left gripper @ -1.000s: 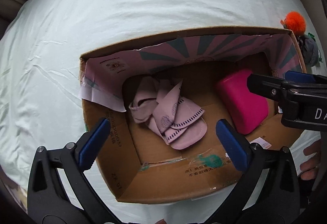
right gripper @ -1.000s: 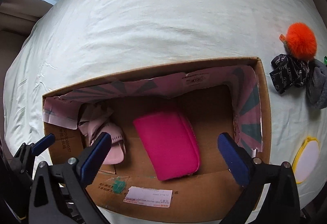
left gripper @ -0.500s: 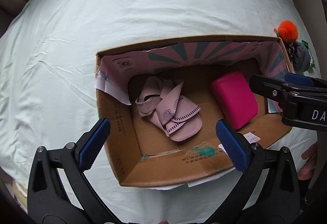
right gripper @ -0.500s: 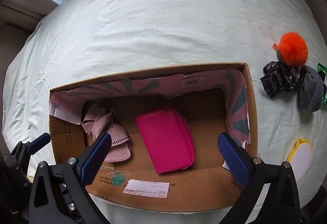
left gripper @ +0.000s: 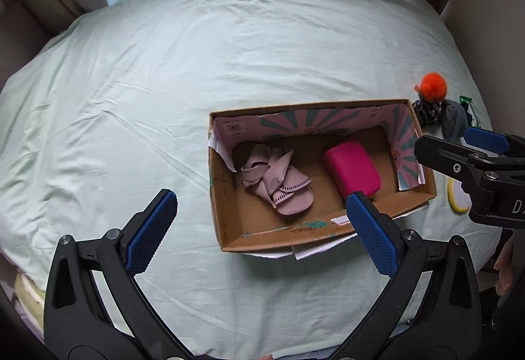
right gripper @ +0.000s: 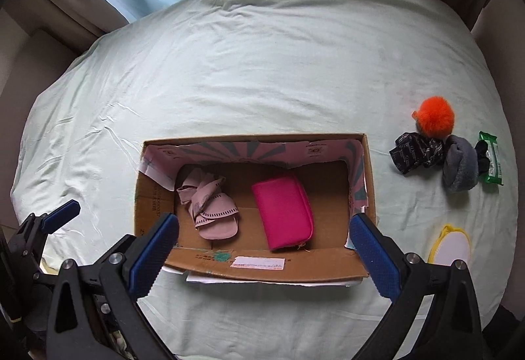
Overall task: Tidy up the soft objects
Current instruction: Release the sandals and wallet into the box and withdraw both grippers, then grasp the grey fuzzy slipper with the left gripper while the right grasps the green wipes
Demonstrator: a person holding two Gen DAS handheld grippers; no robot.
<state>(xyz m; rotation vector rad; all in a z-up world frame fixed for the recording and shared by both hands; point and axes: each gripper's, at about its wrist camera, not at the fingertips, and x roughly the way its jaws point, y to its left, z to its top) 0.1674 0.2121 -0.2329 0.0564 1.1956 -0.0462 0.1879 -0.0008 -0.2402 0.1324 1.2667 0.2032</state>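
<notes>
both tools (left gripper: pixel 259 219) (right gripper: pixel 264 242) spread apart, holding nothing | open brown cardboard box (right gripper: pixel 262 271) on pale green bed sheet (right gripper: pixel 262 64) | pink folded fabric slipper (right gripper: pixel 213 209) + magenta zip pouch (right gripper: pixel 283 209) inside | fluffy orange pompom (right gripper: pixel 434 115) outside, right

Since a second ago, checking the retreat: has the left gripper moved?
Yes. The left gripper has pulled up and back: the box looks smaller and sits farther right in its view.

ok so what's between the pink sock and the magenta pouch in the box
Only bare cardboard floor of the box between pink sock and magenta pouch, clearest in the right wrist view.
</notes>
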